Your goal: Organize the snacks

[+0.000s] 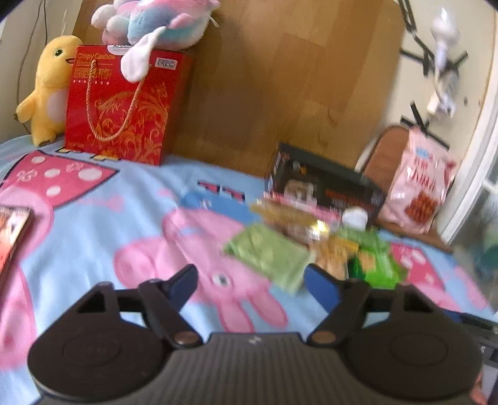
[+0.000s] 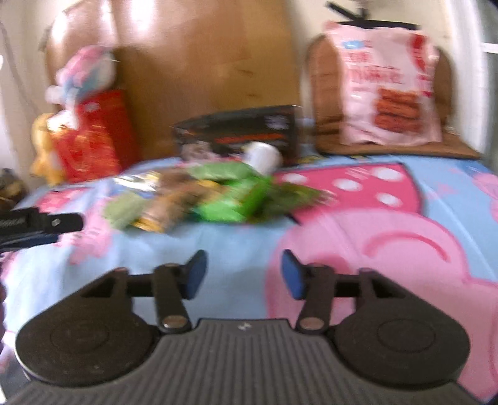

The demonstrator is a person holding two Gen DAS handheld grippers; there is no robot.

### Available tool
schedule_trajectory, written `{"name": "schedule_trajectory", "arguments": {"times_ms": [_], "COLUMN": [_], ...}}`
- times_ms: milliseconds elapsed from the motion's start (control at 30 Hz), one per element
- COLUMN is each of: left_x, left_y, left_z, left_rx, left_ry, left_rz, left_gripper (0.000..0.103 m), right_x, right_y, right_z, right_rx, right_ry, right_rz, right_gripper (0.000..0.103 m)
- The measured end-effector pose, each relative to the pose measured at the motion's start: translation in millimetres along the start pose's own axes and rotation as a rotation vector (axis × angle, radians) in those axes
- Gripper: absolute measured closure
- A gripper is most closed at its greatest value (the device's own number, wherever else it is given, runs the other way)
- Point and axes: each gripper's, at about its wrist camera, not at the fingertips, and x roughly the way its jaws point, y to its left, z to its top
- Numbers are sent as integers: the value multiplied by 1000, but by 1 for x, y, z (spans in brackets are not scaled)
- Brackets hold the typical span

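Both black blue-padded grippers, left gripper (image 1: pixel 252 280) and right gripper (image 2: pixel 243 274), stand parted and empty; the heap of green and yellow crinkly snack packets (image 2: pixel 218 196) lies at twelve o'clock.

From my two wrist feeds I count two plush toys: one yellow duck plush (image 1: pixel 46 90) and one pastel plush (image 1: pixel 155 23) on top of the box. I count one red biscuit gift box (image 1: pixel 124 106), one black carton (image 1: pixel 326 190), one large pink snack bag (image 1: pixel 420 187) and one white cup (image 2: pixel 263 155). In the loose pile I make out at least two green packets (image 1: pixel 270 255), (image 1: pixel 373 264) and one yellowish packet (image 1: pixel 336 252); blur keeps me from counting the rest.
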Motion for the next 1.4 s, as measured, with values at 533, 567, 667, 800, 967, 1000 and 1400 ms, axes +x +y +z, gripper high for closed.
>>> {"name": "schedule_trajectory", "arguments": {"times_ms": [533, 567, 667, 800, 967, 1000, 1400], "left_x": [156, 163, 163, 124, 90, 94, 230], "left_y": [10, 10, 16, 13, -13, -20, -76], "left_z": [103, 100, 91, 90, 120, 130, 173], "left_rx": [-23, -26, -71, -87, -42, -26, 3], "left_ry": [384, 408, 397, 347, 218, 198, 200], "left_rz": [-229, -231, -259, -271, -293, -295, -252], "left_gripper": [61, 68, 72, 74, 74, 74, 71], "right_x": [145, 151, 155, 132, 87, 83, 159], "right_y": [60, 62, 63, 62, 61, 58, -28], "right_z": [98, 95, 88, 80, 92, 100, 175], "right_rx": [-201, -222, -233, -203, -197, -192, -47], "right_ry": [279, 307, 282, 209, 59, 30, 22], "right_rz": [281, 286, 267, 287, 329, 322, 116], "right_gripper": [48, 47, 50, 54, 54, 54, 51]}}
